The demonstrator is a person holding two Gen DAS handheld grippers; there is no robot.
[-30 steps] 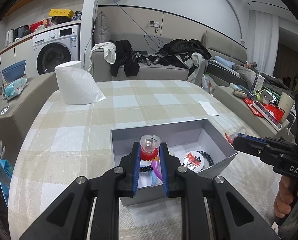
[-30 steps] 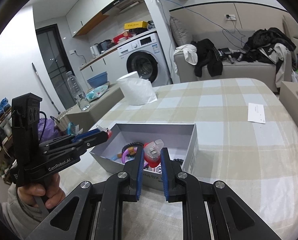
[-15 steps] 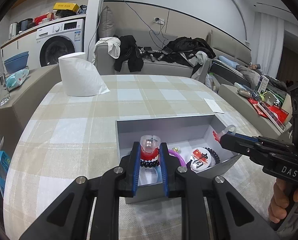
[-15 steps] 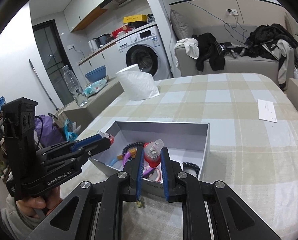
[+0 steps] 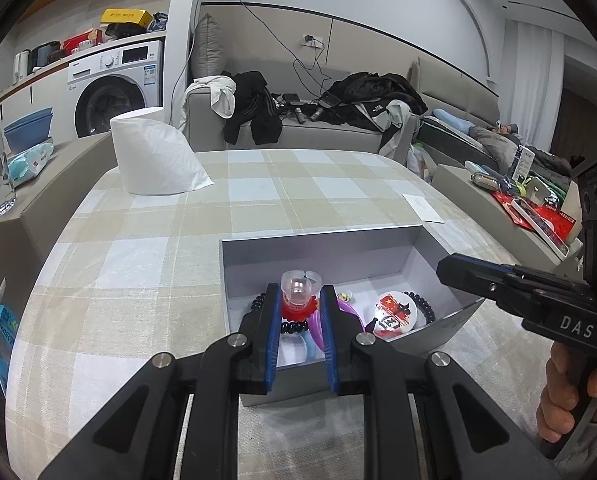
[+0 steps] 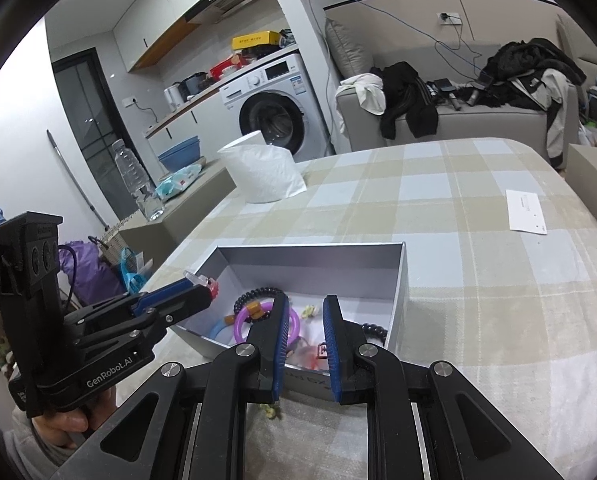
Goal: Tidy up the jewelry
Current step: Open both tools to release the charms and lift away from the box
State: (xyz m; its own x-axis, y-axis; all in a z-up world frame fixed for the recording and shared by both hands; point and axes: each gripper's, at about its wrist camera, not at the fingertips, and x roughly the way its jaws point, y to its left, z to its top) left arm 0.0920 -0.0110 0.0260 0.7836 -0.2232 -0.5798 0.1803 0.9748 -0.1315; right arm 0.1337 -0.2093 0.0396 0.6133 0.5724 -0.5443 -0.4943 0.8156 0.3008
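An open grey box on the checked tablecloth holds a purple ring, a black bead bracelet and a round white badge. My left gripper hangs over the box's near left part, shut on a clear-topped ornament with a red frill. In the right wrist view that gripper reaches in from the left. My right gripper is over the box's near wall, its jaws a narrow gap apart with nothing between them. Its tip is bare.
A white tissue roll stands at the table's far left, and a paper slip lies at the far right. A small yellowish piece lies on the cloth just in front of the box. A low counter with a water bottle flanks the left.
A red-and-clear piece was pinched in my right gripper before; now the gap between those jaws is empty. My left gripper still holds its ornament over the box.
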